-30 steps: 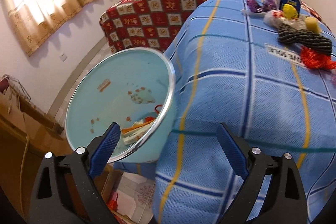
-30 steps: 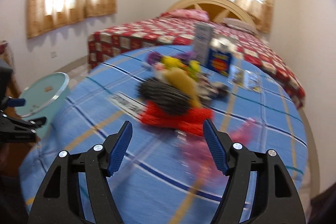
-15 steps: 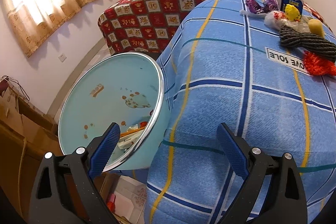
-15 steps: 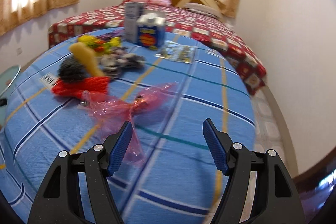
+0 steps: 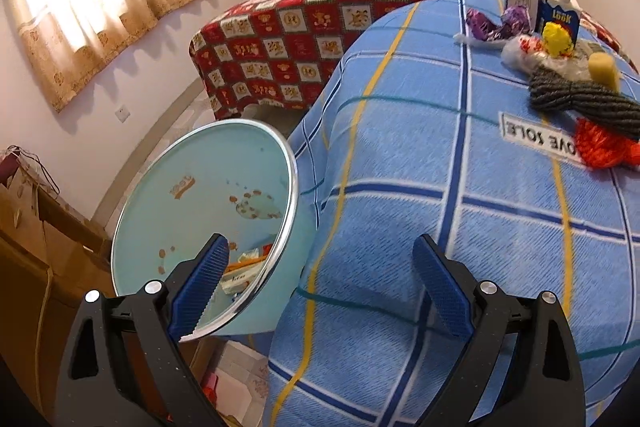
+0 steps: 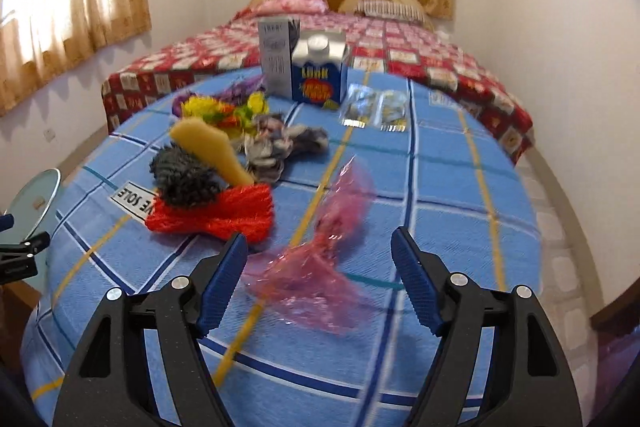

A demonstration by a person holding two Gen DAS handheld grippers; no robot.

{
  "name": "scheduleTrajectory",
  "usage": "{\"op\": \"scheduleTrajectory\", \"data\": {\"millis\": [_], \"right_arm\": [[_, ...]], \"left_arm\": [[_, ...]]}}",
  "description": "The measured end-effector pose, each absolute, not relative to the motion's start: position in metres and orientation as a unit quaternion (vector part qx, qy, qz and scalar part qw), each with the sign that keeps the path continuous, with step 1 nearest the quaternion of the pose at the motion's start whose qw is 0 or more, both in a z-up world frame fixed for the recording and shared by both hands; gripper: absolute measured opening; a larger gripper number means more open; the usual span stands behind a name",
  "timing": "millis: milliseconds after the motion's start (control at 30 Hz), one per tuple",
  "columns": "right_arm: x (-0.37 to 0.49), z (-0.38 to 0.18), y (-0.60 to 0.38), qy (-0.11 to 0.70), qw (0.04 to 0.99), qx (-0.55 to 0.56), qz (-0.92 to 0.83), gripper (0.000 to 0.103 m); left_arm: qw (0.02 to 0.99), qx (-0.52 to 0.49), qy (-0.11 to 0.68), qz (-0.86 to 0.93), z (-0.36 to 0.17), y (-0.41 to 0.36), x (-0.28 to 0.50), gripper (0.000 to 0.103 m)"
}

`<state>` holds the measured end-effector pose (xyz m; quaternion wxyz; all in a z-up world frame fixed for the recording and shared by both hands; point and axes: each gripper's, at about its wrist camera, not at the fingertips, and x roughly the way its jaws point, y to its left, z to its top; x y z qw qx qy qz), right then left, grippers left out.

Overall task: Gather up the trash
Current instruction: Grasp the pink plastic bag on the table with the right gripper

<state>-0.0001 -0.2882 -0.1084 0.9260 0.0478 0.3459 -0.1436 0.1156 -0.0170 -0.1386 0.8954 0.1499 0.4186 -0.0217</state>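
Observation:
A light blue bin (image 5: 208,203) with a metal rim stands beside the blue checked table (image 5: 420,195), with some scraps inside. My left gripper (image 5: 320,283) is open and empty, over the table edge next to the bin. My right gripper (image 6: 318,277) is open and empty, just above a crumpled pink plastic wrapper (image 6: 320,259) on the table (image 6: 440,187). Beyond it lie a red scrubber (image 6: 216,215), a grey scrubber (image 6: 180,179), a yellow sponge (image 6: 208,147), a grey rag (image 6: 280,143) and yellow and purple wrappers (image 6: 216,107).
A blue carton (image 6: 318,75) and a grey box (image 6: 276,59) stand at the table's far side, with two clear sachets (image 6: 376,111) beside them. A bed with a red checked cover (image 6: 400,47) lies behind. A wooden cabinet (image 5: 36,247) stands left of the bin.
My right gripper has swung back to the left and now sits over the pink wrapper. My left gripper has shifted slightly, the bin drifting left in its view.

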Motion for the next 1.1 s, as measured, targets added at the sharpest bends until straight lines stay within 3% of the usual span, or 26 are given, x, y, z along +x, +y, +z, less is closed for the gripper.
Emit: {"op": "scheduleTrajectory", "data": {"millis": [100, 167, 200, 233, 367, 1100], "right_arm": [[0.002, -0.118, -0.289, 0.364, 0.918, 0.061, -0.145, 0.069], [0.003, -0.125, -0.292, 0.379, 0.914, 0.071, -0.127, 0.044], [0.002, -0.127, -0.292, 0.379, 0.914, 0.074, -0.121, 0.041], [0.001, -0.126, -0.291, 0.377, 0.917, 0.073, -0.110, 0.031], [-0.006, -0.123, -0.287, 0.368, 0.923, 0.070, -0.086, 0.020], [-0.056, -0.104, -0.347, 0.303, 0.939, 0.086, -0.138, 0.019]], "left_arm": [[0.897, 0.145, 0.416, -0.027, -0.135, -0.023, 0.118, 0.091], [0.897, 0.145, 0.416, -0.031, -0.135, -0.028, 0.120, 0.091], [0.897, 0.144, 0.416, -0.033, -0.134, -0.032, 0.120, 0.091], [0.897, 0.144, 0.416, -0.035, -0.134, -0.035, 0.120, 0.091], [0.897, 0.143, 0.416, -0.048, -0.131, -0.052, 0.120, 0.091], [0.897, 0.152, 0.386, -0.150, -0.100, -0.215, 0.098, 0.092]]}}
